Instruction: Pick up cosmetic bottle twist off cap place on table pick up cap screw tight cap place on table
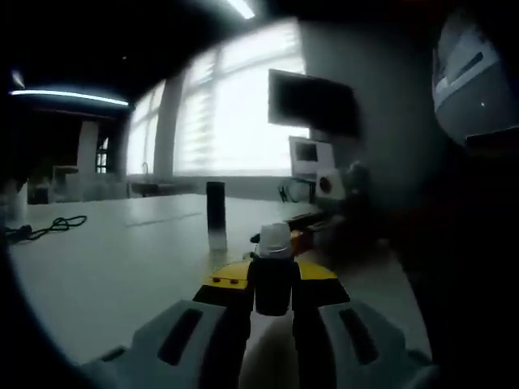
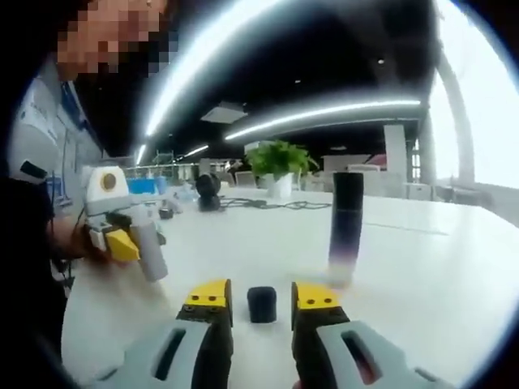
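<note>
one bottle (image 1: 273,275), one cap (image 2: 261,304), one dark cylinder (image 2: 346,227).

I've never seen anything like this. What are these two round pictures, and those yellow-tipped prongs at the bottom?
No robot here: a person holds a two-jaw gripping tool in each hand, with a fisheye camera riding on each. The left gripper view looks along the left gripper, whose jaws are shut on a cosmetic bottle with its cap off. The right gripper view looks along the right gripper, its jaws open on either side of the small dark cap on the white table. A tall dark cylinder stands on the table, with a potted plant farther back.
</note>
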The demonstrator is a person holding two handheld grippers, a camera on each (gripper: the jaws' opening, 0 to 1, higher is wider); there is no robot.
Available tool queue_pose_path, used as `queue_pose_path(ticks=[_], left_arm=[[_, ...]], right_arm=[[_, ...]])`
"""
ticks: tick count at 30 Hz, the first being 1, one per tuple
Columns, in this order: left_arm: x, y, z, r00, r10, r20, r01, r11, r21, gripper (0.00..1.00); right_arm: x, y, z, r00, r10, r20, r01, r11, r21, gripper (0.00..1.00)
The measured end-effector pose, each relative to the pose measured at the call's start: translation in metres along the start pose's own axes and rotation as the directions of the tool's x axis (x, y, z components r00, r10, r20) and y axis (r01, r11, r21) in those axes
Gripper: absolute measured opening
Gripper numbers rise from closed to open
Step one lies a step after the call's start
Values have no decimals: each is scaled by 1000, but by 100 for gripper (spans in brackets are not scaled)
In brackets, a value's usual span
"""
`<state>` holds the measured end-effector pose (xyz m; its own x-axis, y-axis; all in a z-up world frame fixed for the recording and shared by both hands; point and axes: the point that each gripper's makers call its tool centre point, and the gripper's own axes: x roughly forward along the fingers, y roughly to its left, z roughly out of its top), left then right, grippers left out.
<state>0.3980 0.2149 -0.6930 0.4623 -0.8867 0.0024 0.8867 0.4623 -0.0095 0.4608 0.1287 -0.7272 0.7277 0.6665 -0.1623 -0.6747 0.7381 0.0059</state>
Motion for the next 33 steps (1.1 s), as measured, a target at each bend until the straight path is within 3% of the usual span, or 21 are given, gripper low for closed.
queue_pose_path(ticks=[8, 11, 20, 23, 28, 33], left_arm=[[0, 4, -2, 1000, 11, -8, -11, 1000, 2, 9], [0, 4, -2, 1000, 11, -13, -10, 1000, 9, 9], [1, -1, -5, 1000, -12, -27, 13, 1000, 22, 9], [1, -2, -6, 999, -18, -29, 19, 1000, 17, 9], [0, -7, -3, 999, -39, -17, 39, 999, 19, 9], [-1, -6, 3, 999, -43, 15, 42, 999, 14, 9]], right_arm=[[8, 2, -10, 998, 8, -57, -11, 999, -40, 18], [9, 1, -14, 997, -1, -79, -3, 999, -52, 14], [10, 1, -18, 995, -10, -100, 3, 998, -68, 10], [9, 6, -19, 995, 16, -102, -23, 997, -68, 9], [6, 10, -12, 996, 40, -74, -44, 998, -54, 9], [-1, 19, 6, 995, 101, 20, -101, 995, 0, 9]])
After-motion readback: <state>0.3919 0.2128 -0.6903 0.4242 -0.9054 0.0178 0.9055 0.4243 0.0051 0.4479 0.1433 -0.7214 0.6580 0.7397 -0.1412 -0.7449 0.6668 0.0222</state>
